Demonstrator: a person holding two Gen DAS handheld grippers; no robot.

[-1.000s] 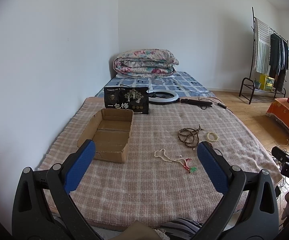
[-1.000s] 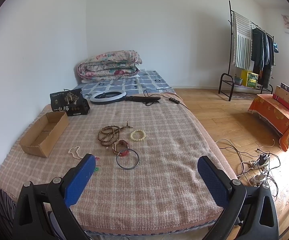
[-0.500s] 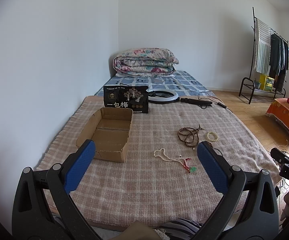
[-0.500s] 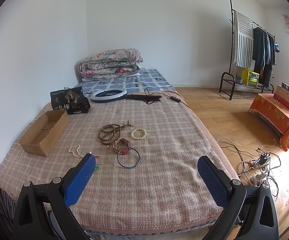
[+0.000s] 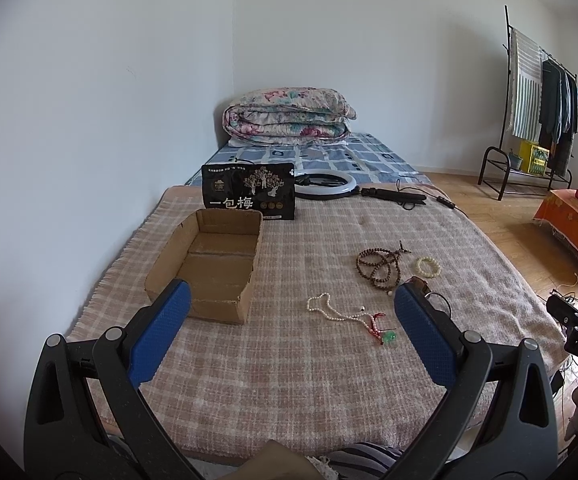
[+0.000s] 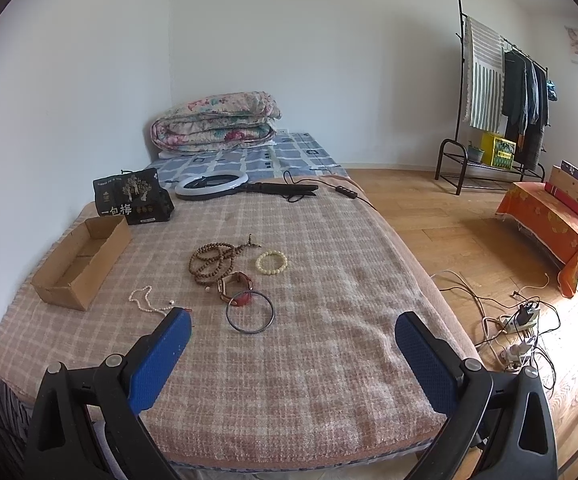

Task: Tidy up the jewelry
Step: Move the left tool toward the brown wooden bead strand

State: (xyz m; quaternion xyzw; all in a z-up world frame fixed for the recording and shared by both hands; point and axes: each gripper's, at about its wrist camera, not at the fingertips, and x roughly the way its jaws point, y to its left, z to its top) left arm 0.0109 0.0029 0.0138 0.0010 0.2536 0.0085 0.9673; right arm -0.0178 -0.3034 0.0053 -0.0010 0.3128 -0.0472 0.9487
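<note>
Jewelry lies on a plaid blanket (image 6: 321, 344): a brown bead necklace (image 6: 211, 260) (image 5: 379, 266), a cream bead bracelet (image 6: 271, 262) (image 5: 428, 267), a brown and red bracelet (image 6: 236, 286), a dark metal bangle (image 6: 249, 313), and a pearl necklace with a red and green tassel (image 5: 347, 316) (image 6: 145, 300). An empty open cardboard box (image 5: 211, 264) (image 6: 81, 262) sits to the left. My left gripper (image 5: 291, 330) is open and empty over the blanket's near edge. My right gripper (image 6: 291, 350) is open and empty, short of the bangle.
A black printed pouch (image 5: 249, 197) stands behind the box. A ring light (image 6: 211, 185) with its black handle and cable lies further back, before a folded quilt (image 6: 217, 120). A clothes rack (image 6: 497, 100), an orange-covered stand (image 6: 553, 224) and floor cables (image 6: 517, 320) are to the right.
Both grippers have drifted slightly forward over the blanket; the jewelry and box sit a little closer in view. Both stay open and empty.
</note>
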